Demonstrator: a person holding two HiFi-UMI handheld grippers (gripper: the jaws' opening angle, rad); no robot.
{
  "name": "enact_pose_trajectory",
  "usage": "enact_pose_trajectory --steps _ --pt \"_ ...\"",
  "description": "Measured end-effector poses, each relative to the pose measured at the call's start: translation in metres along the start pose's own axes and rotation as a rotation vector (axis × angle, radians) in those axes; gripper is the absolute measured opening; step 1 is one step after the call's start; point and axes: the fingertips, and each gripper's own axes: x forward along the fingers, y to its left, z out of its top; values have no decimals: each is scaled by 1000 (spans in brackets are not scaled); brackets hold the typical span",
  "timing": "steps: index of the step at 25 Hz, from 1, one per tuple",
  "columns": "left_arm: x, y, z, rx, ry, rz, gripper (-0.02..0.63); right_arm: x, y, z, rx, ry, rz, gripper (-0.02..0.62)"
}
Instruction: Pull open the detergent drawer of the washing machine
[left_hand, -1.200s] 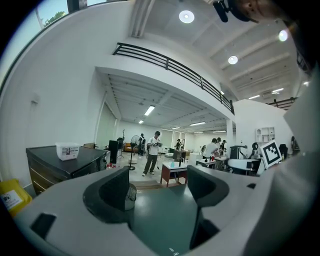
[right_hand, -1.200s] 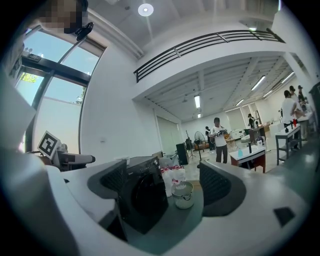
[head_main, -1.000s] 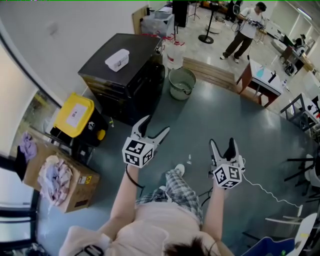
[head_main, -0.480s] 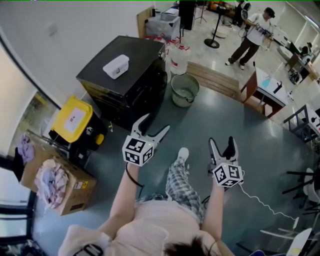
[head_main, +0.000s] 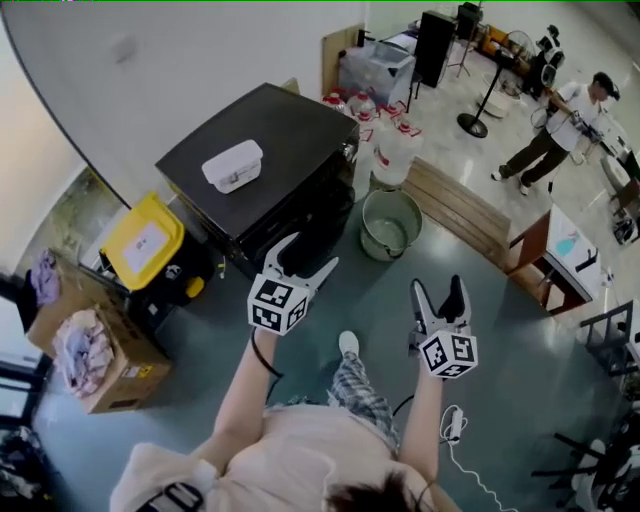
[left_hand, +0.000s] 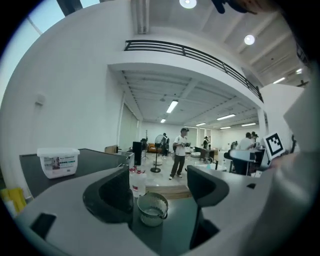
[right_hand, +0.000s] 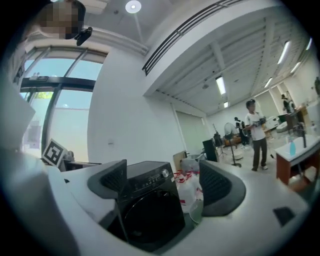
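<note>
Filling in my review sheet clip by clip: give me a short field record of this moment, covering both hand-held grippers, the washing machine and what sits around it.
left hand-held gripper: open, empty, in the air, not touching the machine
right hand-held gripper: open, empty, over the floor
washing machine: black, front panel looks flush, no drawer pulled out
on top of machine: white lidded container
beside machine: bucket, yellow-lidded bin
task stage: not yet begun

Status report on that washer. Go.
Left tongs and right tongs open, empty. Washer ahead, front flush, untouched. Bucket beside it, not in the way.
</note>
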Motion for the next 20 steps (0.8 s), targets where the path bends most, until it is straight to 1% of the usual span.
enact_pose_trajectory --steps 2,4,6,8,12,14,17,20 --pt "25 19 6 -22 -6 72 353 50 -5 4 -19 28 92 449" --pt "47 38 10 1 4 148 353 100 -10 7 -2 45 170 449" --pt "60 57 11 12 15 220 353 144 -10 6 6 66 248 449" --pt "63 76 8 -7 22 298 353 180 -5 2 -4 91 330 449" --pt "55 119 7 -52 24 457 353 242 13 -4 5 128 465 449" --pt "46 134 8 -64 20 527 353 266 27 -8 10 146 525 449" --pt "25 147 9 -57 18 627 353 290 51 -14 16 163 611 449" --pt "7 159 9 -57 19 697 353 305 81 -21 18 182 685 449"
